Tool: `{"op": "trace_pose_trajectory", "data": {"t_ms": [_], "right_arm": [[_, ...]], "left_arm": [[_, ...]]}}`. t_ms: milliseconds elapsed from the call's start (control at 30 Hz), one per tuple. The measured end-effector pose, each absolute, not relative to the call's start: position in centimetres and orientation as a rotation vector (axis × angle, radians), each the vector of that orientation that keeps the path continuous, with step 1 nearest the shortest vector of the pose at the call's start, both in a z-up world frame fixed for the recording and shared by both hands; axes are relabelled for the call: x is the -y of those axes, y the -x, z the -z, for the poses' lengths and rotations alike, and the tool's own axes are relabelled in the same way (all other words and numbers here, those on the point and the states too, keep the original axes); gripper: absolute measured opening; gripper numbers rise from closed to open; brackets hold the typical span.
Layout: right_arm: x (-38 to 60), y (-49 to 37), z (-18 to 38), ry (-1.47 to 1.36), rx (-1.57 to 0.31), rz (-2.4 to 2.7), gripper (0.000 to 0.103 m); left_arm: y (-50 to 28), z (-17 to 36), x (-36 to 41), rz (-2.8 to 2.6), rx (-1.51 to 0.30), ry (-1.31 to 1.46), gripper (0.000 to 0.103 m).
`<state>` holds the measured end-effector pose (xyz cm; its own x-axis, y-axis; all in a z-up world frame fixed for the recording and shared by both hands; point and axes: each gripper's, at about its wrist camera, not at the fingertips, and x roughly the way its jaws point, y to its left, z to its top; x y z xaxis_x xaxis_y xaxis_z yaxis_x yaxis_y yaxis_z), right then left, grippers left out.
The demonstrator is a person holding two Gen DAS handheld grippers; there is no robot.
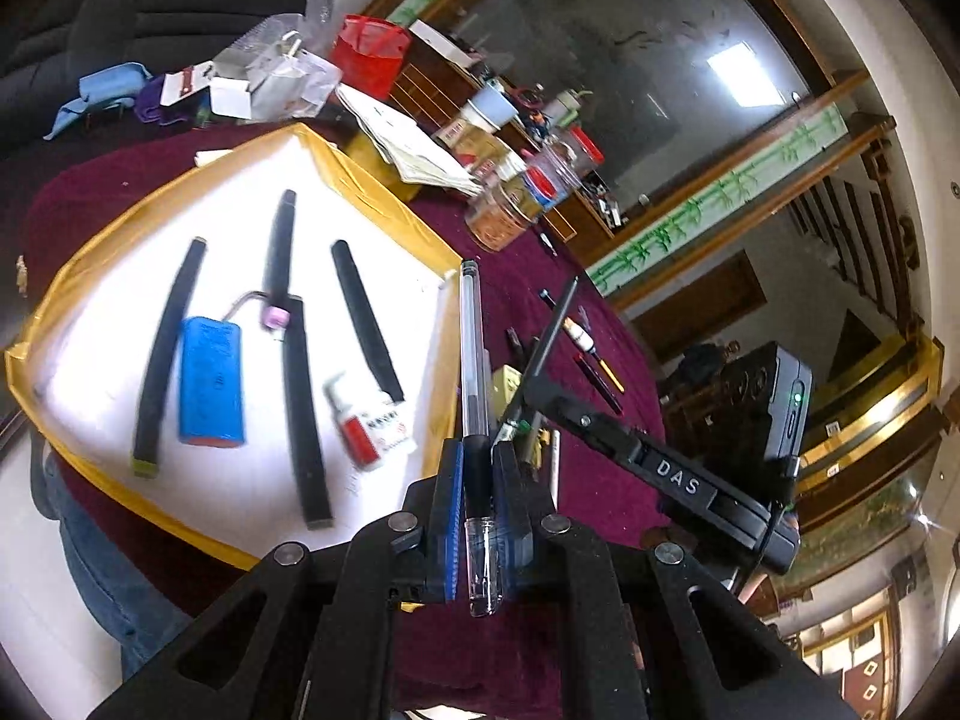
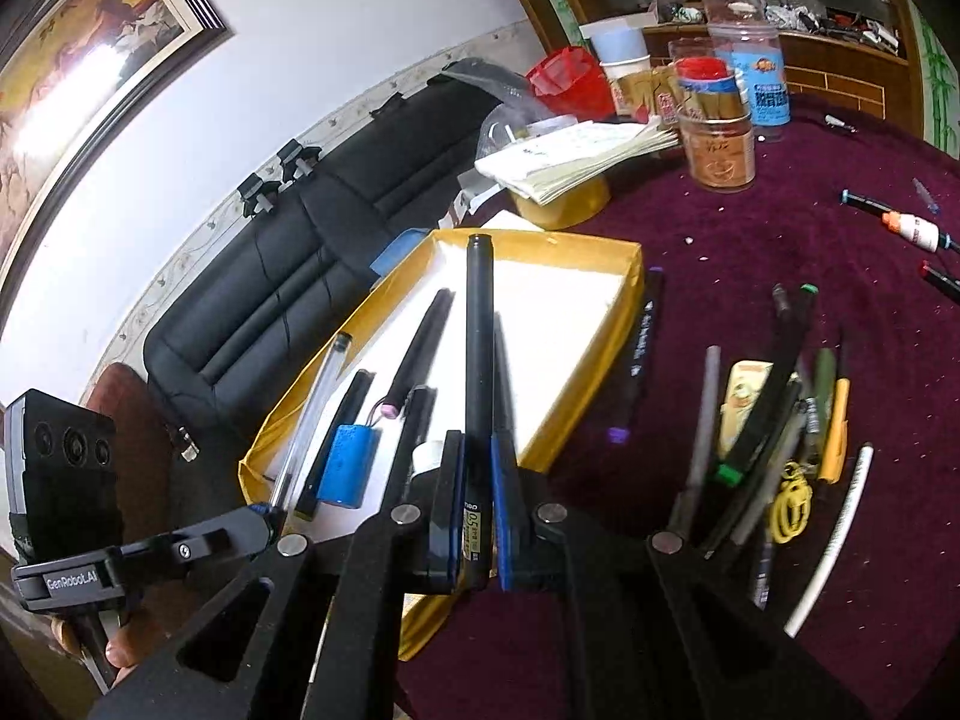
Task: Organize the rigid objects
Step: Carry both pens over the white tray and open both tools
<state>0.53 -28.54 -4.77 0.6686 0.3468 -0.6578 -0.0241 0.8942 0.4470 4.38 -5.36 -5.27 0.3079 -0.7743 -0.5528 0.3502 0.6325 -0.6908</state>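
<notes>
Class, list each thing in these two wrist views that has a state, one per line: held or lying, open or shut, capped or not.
Left tongs: shut on the clear pen.
Clear pen: held, over the tray edge.
Right tongs: shut on the black pen.
Black pen: held, capped, over the tray.
Yellow tray: open, holding items.
Blue battery pack: lying in the tray.
Red-lidded jar: lid on, upright.

We see a clear glossy plastic pen [image 1: 474, 396] beside the matt yellow-edged tray [image 1: 384, 204] on plush maroon cloth [image 1: 600, 396]
</notes>
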Motion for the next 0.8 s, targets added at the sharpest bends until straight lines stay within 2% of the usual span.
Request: {"op": "trace_pose_trajectory", "data": {"t_ms": [467,800], "right_arm": [[25.0,-3.8,5.6,-0.385,-0.852,-0.262,0.008],[24.7,-9.2,6.3,-0.369,-0.873,-0.245,0.007]], "left_arm": [[-7.8,6.8,1.8,0.593,-0.999,0.464,0.008],[-14.5,7.0,2.2,0.502,-1.003,0.389,0.008]]}}
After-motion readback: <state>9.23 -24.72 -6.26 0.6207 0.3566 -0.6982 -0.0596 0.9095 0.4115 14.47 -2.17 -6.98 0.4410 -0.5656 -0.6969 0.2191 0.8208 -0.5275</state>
